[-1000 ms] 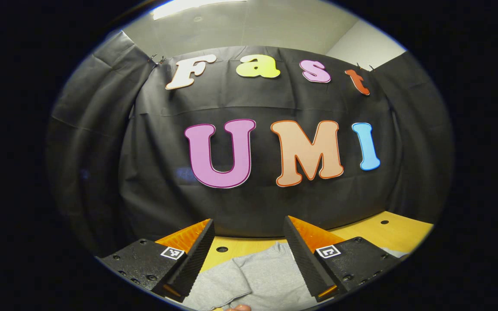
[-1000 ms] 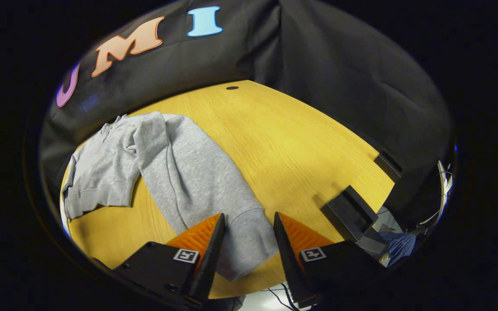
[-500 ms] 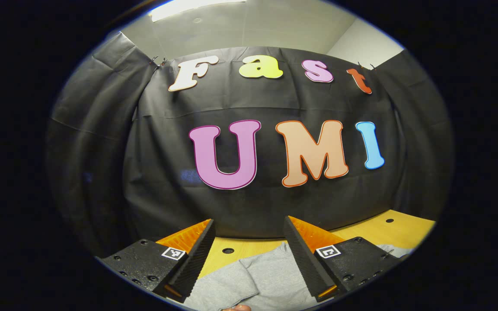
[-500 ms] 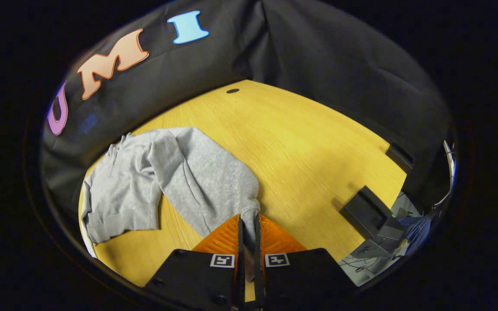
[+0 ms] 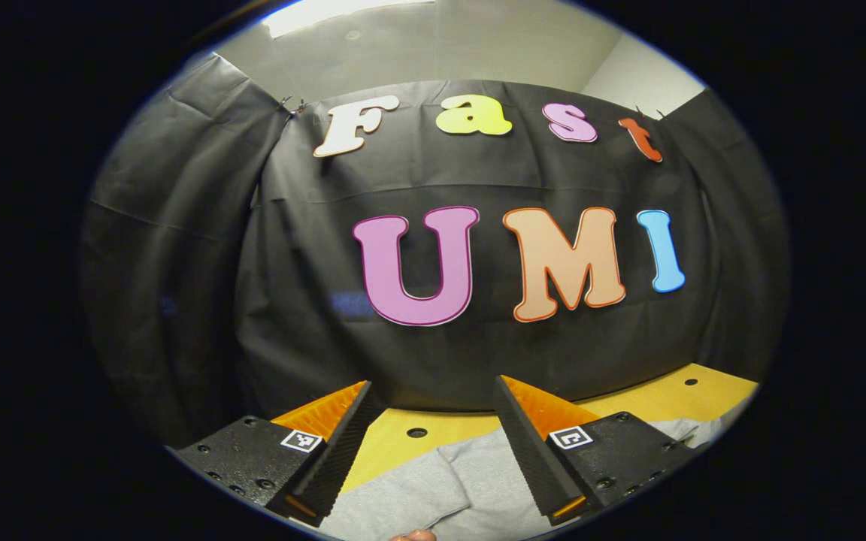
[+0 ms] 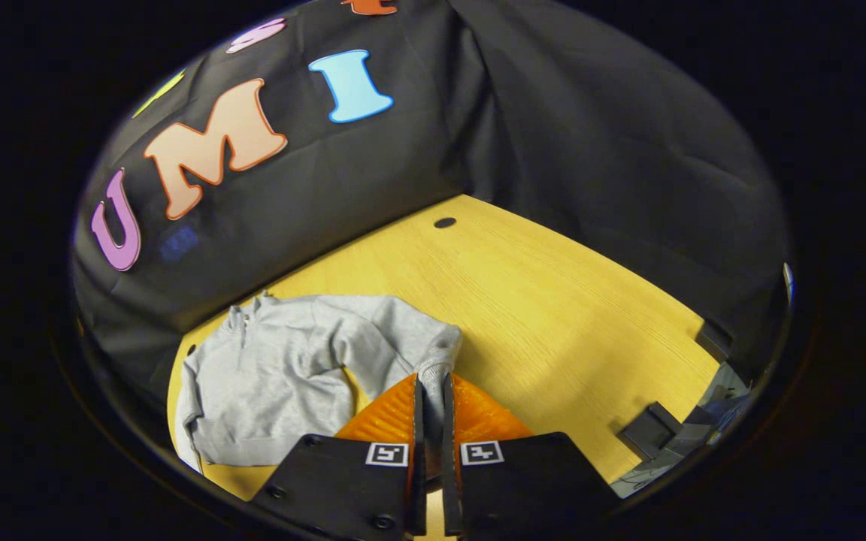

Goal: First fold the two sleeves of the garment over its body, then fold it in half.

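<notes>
**Q:** State the position of the garment and the condition of each pair of tongs.

**A:** The grey sweatshirt (image 6: 275, 376) lies on the yellow desk (image 6: 553, 300), toward its left side and close to the far black cloth wall. My right tongs (image 6: 431, 391) are pressed together on the cuff end of one sleeve (image 6: 437, 353), with only a thin fold of fabric between the fingers. My left tongs (image 5: 429, 421) stand wide apart with nothing between them, above the near part of the sweatshirt (image 5: 470, 488).

**Q:** How will the material handle?

**A:** I judge it soft, light and limp. The sleeve bunches and sags from the held point to the shoulder, so it will not keep a shape unsupported. The knit surface looks grippy rather than slippery, and a slip from the tongs seems unlikely.

**Q:** Where should hold be taken?

**A:** At the cuff, as now: the thicker ribbed end gives the firmest bite. For the half fold, I would take the hem (image 6: 245, 451) at its corners, one corner per pair of tongs, to stop the middle drooping.

**Q:** Risk?

**A:** Dragging the sleeve may shift the body across the desk.
</notes>
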`<state>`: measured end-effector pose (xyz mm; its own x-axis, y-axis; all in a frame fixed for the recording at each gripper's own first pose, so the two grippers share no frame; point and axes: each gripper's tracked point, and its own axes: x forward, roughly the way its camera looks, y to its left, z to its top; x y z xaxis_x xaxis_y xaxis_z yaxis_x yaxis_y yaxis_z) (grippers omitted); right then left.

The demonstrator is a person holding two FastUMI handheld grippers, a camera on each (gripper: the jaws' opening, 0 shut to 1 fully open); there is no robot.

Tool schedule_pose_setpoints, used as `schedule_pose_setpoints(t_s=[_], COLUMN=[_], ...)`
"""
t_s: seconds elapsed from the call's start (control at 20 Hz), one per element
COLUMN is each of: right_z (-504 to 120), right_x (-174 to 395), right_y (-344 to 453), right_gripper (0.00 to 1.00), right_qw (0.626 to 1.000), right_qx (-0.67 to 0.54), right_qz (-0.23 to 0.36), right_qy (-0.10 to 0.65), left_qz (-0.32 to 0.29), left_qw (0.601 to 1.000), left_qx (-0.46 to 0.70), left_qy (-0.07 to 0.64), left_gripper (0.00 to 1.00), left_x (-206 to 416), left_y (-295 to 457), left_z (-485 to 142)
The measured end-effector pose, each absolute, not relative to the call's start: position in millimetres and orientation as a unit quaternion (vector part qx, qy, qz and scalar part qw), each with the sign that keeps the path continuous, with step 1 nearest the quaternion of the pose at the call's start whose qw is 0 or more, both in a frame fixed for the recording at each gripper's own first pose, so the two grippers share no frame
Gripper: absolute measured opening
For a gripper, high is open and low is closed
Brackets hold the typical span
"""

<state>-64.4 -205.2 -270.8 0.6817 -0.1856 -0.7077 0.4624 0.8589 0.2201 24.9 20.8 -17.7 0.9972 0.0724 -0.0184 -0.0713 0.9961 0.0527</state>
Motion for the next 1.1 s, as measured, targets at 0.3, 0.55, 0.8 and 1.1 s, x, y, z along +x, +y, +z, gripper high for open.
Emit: schedule_pose_setpoints(t_s=[0.3,0.55,0.8,1.1], right_z=[-239.8,-226.6,-221.0,-216.4], right_x=[1.1,46.4,79.1,113.1], right_y=[-160.1,-114.8,-60.4,3.9], right_gripper=[0.11,0.11,0.11,0.11], right_qw=[0.920,0.927,0.931,0.932], right_qx=[0.181,0.186,0.182,0.179], right_qz=[-0.117,-0.069,-0.016,0.039], right_qy=[0.326,0.318,0.316,0.314], left_qz=[0.088,0.129,0.165,0.205], left_qw=[0.996,0.991,0.986,0.978], left_qx=[0.031,0.031,0.036,0.040], left_qy=[0.009,0.012,0.014,0.022], left_gripper=[0.93,0.93,0.93,0.96], left_x=[8.3,-7.0,-23.6,-46.4], left_y=[64.6,97.8,127.4,164.0], left_z=[-14.7,-14.7,-14.3,-15.5])
